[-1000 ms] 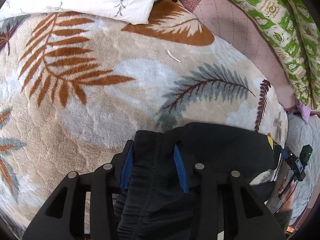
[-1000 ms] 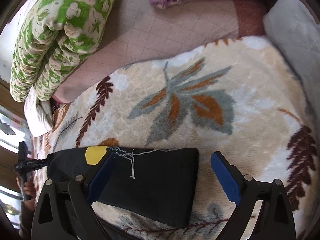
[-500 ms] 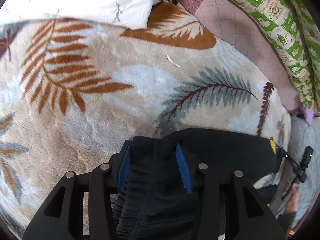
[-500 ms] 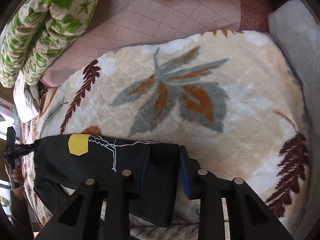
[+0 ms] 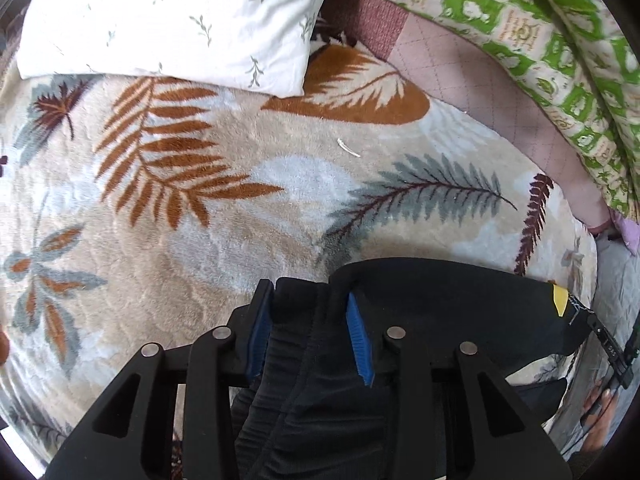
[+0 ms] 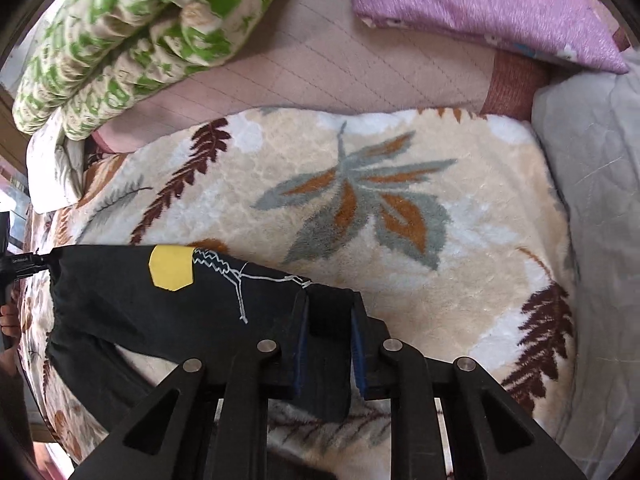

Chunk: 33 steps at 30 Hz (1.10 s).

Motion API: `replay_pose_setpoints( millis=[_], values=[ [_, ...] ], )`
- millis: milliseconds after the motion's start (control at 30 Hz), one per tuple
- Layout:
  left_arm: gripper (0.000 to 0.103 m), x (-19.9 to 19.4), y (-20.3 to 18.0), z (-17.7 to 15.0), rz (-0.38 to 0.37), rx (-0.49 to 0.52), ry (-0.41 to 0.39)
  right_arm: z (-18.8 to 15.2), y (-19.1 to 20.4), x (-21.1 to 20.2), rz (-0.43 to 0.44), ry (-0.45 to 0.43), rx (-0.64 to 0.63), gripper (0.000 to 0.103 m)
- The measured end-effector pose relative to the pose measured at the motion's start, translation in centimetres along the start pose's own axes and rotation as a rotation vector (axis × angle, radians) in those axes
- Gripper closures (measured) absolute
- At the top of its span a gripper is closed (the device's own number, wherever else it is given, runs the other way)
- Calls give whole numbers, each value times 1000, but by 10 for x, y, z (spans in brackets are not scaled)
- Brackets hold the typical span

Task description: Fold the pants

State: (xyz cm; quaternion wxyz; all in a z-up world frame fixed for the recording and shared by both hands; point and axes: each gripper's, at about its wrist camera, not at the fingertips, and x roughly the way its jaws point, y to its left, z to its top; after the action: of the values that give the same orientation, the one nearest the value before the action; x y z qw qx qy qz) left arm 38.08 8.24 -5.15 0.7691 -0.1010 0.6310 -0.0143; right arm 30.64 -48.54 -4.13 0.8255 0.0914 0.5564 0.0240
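Note:
The black pants [image 5: 440,300] with a yellow patch [image 6: 171,267] and white stitching hang between my two grippers, lifted off the leaf-patterned blanket [image 5: 200,208]. My left gripper [image 5: 308,300] is shut on the gathered waistband end. My right gripper [image 6: 329,304] is shut on the leg end of the pants [image 6: 160,312]. The right gripper shows at the far right of the left wrist view [image 5: 608,344], and the left gripper shows at the far left of the right wrist view [image 6: 16,264].
A white pillow [image 5: 168,20] lies at the head of the bed. A rolled green-patterned quilt [image 6: 120,40] and a purple pillow [image 6: 480,4] sit on the pink quilted sheet [image 6: 320,72]. A grey cover [image 6: 600,200] lies to the right.
My right gripper closed on the leg end of the pants and lifted it. The pants now stretch off the blanket between both grippers. My left gripper kept its hold.

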Motion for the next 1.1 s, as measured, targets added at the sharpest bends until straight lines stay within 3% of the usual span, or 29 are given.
replay_pose_setpoints(
  millis=[333,633,900,1100],
  values=[
    [70,-50,-5,-39,2,21,-68,-30,23,-42,-33,-60,-65,85],
    [70,-69,7,-94,-21,14,-102,-87,29,-65,5,-85,-37,85],
    [76,-65,39,-150,-36,8,-99,-149,18,-80,48,-94,12,84],
    [76,-45,65,-185,-20,17,-35,-191,16,-73,107,-73,50,84]
  ],
)
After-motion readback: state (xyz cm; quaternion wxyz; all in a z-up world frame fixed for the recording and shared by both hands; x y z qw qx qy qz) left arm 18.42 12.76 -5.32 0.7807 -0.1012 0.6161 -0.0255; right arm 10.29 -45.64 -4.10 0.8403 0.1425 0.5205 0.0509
